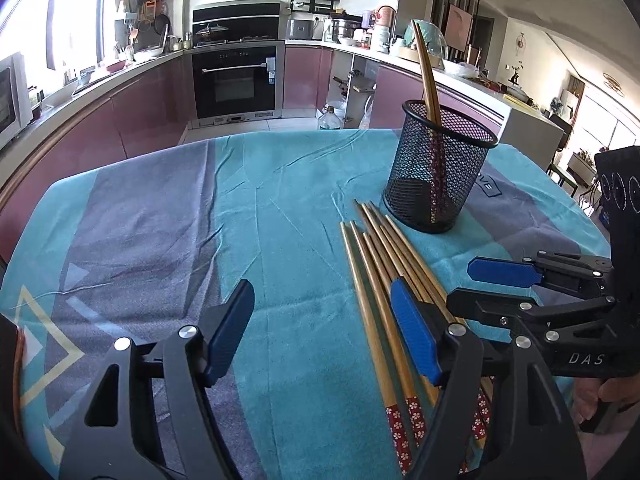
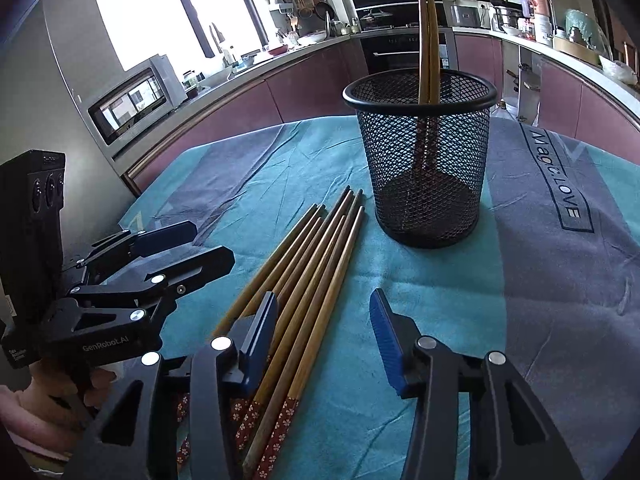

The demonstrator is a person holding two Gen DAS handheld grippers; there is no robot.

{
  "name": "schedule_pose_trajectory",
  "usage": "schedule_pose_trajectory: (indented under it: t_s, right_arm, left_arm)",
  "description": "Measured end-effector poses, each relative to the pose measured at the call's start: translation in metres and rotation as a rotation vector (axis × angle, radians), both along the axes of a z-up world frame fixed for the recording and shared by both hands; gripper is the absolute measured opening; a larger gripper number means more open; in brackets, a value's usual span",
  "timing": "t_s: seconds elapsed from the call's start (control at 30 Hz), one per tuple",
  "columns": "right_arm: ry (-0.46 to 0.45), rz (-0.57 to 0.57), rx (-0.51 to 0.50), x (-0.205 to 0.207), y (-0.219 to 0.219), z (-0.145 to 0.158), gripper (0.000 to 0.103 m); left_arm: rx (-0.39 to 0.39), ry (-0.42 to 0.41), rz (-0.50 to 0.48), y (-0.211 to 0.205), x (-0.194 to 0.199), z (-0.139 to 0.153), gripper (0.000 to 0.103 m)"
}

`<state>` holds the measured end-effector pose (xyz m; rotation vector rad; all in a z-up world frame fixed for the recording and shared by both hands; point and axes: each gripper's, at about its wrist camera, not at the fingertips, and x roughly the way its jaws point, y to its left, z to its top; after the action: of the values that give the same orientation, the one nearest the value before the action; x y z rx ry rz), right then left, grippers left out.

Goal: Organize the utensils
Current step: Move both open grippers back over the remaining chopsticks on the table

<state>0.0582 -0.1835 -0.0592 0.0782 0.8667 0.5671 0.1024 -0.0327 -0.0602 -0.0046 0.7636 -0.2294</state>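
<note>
Several wooden chopsticks (image 1: pixel 376 272) (image 2: pixel 316 256) with red flowered ends lie in a loose bundle on the cloth. Just beyond them stands a black mesh holder (image 1: pixel 436 172) (image 2: pixel 424 160) with two chopsticks (image 1: pixel 426 68) (image 2: pixel 428 40) upright inside. My left gripper (image 1: pixel 322 332) (image 2: pixel 188 250) is open low over the cloth, and its right finger (image 1: pixel 412 336) covers part of the bundle. My right gripper (image 2: pixel 324 332) (image 1: pixel 492 290) is open too. Its left finger (image 2: pixel 260 336) is over the bundle, and some chopsticks lie between the jaws, untouched by the pads.
A teal and grey cloth (image 1: pixel 248 208) (image 2: pixel 560 264) covers the table, whose far edge runs behind the holder. Purple kitchen cabinets (image 1: pixel 132 112), an oven (image 1: pixel 236 80) and a microwave (image 2: pixel 132 100) stand beyond. A hand (image 2: pixel 52 396) holds the left gripper's handle.
</note>
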Motion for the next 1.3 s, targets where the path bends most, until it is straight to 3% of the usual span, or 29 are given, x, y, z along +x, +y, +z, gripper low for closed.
schedule_pose_trajectory:
  t_s: [0.63,0.8,0.97,1.07,1.3]
  right_arm:
    - [0.018,-0.007,-0.049,0.002,0.007,-0.011,0.032]
    - [0.011,-0.004,-0.065,0.001,0.010,-0.011,0.031]
    - [0.017,-0.009,-0.067,0.001,0.008,-0.011,0.022]
    - [0.034,-0.013,-0.044,0.004,0.006,-0.012,0.022]
    - [0.016,-0.015,-0.099,0.007,0.017,-0.012,0.022]
  left_arm:
    - [0.032,0.105,-0.035,-0.012,0.014,-0.021,0.051]
    - [0.049,0.111,-0.056,-0.018,0.014,-0.025,0.048]
    - [0.059,0.116,-0.072,-0.022,0.014,-0.027,0.043]
    - [0.053,0.119,-0.074,-0.021,0.015,-0.028,0.042]
    - [0.068,0.118,-0.078,-0.023,0.017,-0.029,0.039]
